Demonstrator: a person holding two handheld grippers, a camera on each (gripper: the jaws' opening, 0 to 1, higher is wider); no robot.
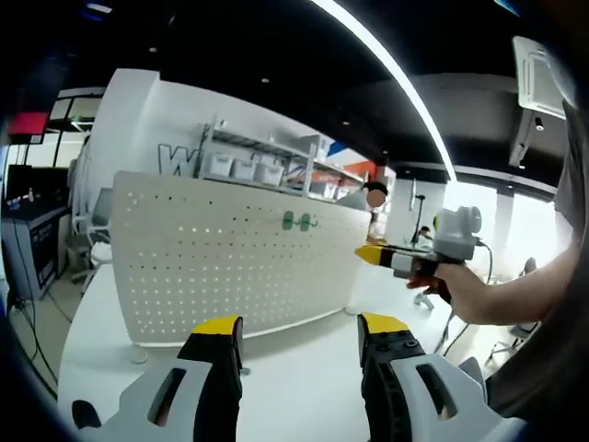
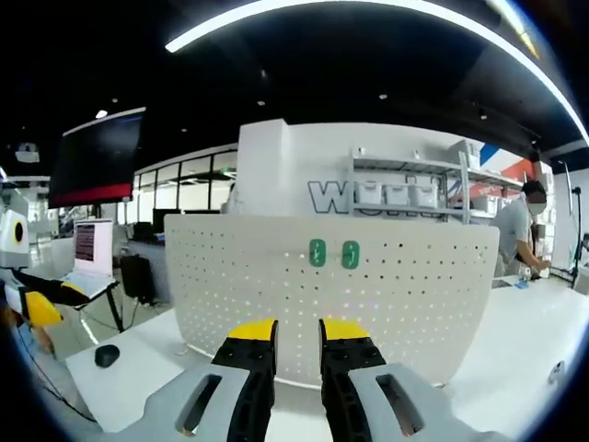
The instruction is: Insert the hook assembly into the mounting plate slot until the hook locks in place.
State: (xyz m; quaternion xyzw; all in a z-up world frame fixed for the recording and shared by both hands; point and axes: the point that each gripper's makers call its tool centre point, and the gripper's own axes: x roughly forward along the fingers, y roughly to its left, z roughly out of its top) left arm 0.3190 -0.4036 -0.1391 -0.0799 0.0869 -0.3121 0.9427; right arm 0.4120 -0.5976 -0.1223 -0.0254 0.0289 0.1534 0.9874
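Hooks (image 2: 333,253), two green ones side by side, sat high on the white perforated mounting plate (image 2: 414,285), which stood upright on the white table (image 2: 138,368). In the left gripper view the same green pair (image 1: 297,221) hung near the upper right part of the plate (image 1: 212,267). Whether they were locked into their slots could not be told.

Large dark letters on the wall behind the plate began "W" (image 2: 324,196); shelving (image 2: 405,189) with white bins hid the rest. A small laptop screen (image 2: 85,243) at the left carried text too small to read.

The left gripper (image 1: 299,324) pointed at the plate's lower half with its yellow-tipped jaws spread wide apart and nothing between them. The hooks lay above and well beyond its tips.

The right gripper (image 2: 297,327) faced the plate squarely, its jaws nearly together with only a narrow gap and nothing held; the hooks stood directly above its tips, well apart from them. In the left gripper view that right gripper (image 1: 382,255) came in from the right, held level in a person's hand (image 1: 465,290) with the forearm stretching off to the right edge, its yellow tip aimed toward the plate's right end.

A black mouse (image 2: 107,355) lay on the table at the left. A person (image 2: 517,235) stood behind the plate's right end.
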